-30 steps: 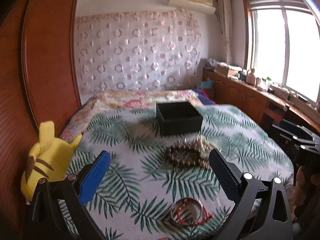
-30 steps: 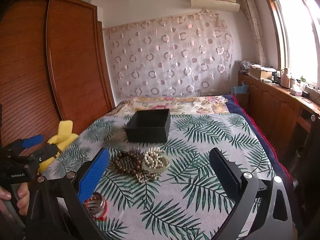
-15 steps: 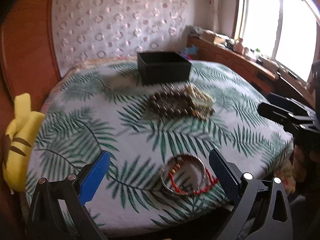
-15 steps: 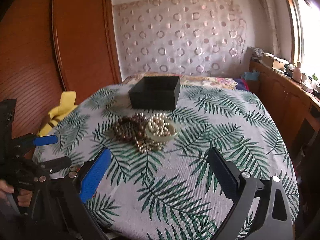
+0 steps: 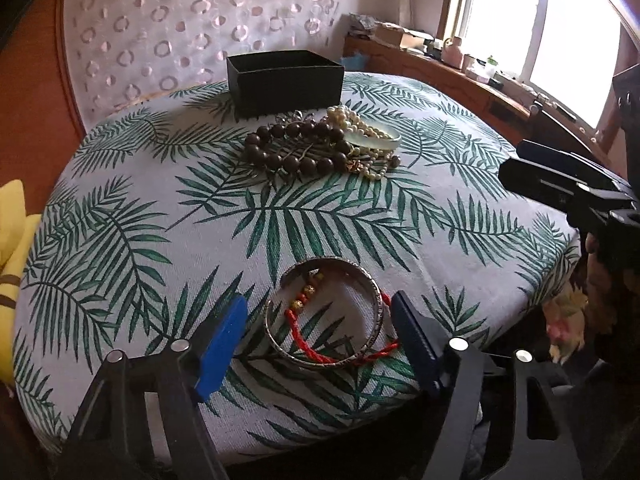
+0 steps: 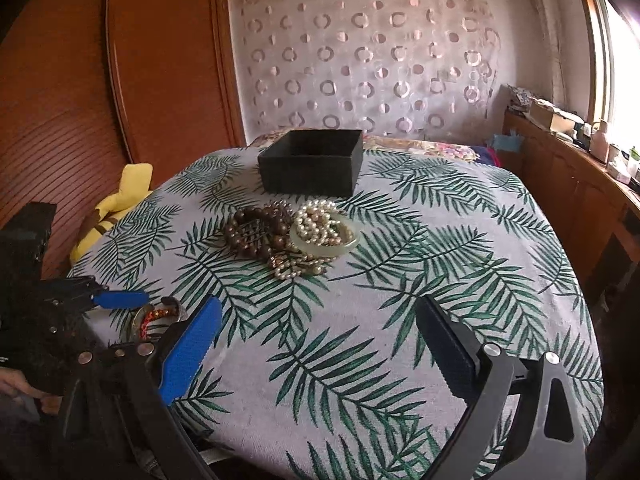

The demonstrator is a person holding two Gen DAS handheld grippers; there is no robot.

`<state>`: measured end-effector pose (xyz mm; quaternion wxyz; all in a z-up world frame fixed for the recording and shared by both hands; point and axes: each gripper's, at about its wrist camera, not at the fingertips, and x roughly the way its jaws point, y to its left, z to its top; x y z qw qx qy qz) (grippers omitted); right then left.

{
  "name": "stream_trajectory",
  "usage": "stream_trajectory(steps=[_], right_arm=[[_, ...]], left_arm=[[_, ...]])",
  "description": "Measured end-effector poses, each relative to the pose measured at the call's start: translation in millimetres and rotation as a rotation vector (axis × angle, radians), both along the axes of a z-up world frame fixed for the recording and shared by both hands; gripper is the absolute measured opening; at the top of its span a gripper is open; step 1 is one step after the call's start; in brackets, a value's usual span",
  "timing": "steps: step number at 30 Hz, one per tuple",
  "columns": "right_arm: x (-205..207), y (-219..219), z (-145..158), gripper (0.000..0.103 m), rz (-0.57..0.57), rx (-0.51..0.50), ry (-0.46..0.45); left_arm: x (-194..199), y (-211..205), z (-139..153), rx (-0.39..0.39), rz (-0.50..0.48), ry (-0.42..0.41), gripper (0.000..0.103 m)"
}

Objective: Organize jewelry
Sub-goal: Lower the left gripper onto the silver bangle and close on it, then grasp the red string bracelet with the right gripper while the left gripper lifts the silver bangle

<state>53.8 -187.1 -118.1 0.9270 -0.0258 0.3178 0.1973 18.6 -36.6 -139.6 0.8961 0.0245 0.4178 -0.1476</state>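
Observation:
A silver bangle with a red cord bracelet lies near the front edge of the leaf-print cloth. My left gripper straddles both, and its jaws are closing; the pads stand just outside the bangle without pressing it. Farther back lies a pile of brown beads, pearls and a pale green bangle, in front of an open black box. My right gripper hovers open over bare cloth, nothing between its fingers. In its view the pile and the box lie ahead.
A yellow plush toy lies at the left edge of the cloth by the wooden panelling. A wooden sideboard with clutter runs under the window on the right. The cloth drops off at the front edge.
My left gripper has tipped down and sunk over the silver bangle, and its jaws have narrowed around it. The right gripper has come lower over the cloth.

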Motion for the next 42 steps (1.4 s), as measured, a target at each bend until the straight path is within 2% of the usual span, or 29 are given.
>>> stream_trajectory(steps=[2, 7, 13, 15, 20, 30, 36, 37, 39, 42], right_arm=[[-0.7, 3.0, -2.8, 0.098, 0.015, 0.000, 0.006], [-0.7, 17.3, -6.6, 0.090, 0.073, -0.006, 0.023], [5.7, 50.4, -19.8, 0.071, 0.207, -0.022, 0.073], [7.8, 63.1, -25.1, 0.061, 0.255, -0.033, 0.093], [11.4, 90.1, -36.5, 0.048, 0.341, -0.070, 0.138], [8.2, 117.6, -42.1, 0.018, 0.411, -0.198, 0.091], [3.6, 125.9, -41.8, 0.016, 0.462, -0.212, 0.097], [3.1, 127.8, -41.8, 0.014, 0.466, -0.223, 0.093], [3.4, 130.5, -41.7, 0.004, 0.480, -0.226, 0.097], [3.0, 130.1, -41.8, 0.002, 0.486, -0.234, 0.084]], left_arm=[[-0.3, 2.2, 1.0, -0.002, -0.003, -0.006, 0.056], [1.3, 19.3, 5.0, -0.042, 0.034, -0.032, 0.055], [5.6, 44.7, 13.4, -0.066, 0.102, -0.063, 0.055], [6.3, 51.7, 15.3, -0.063, 0.120, -0.071, 0.055], [7.4, 64.2, 15.6, -0.059, 0.153, -0.079, 0.055], [11.1, 72.8, 13.2, -0.061, 0.179, -0.080, 0.055], [11.3, 76.6, 14.4, -0.059, 0.189, -0.083, 0.055], [11.5, 77.6, 14.4, -0.059, 0.191, -0.083, 0.055], [12.2, 78.2, 14.4, -0.059, 0.193, -0.083, 0.055], [13.7, 77.5, 15.2, -0.059, 0.192, -0.087, 0.055]])
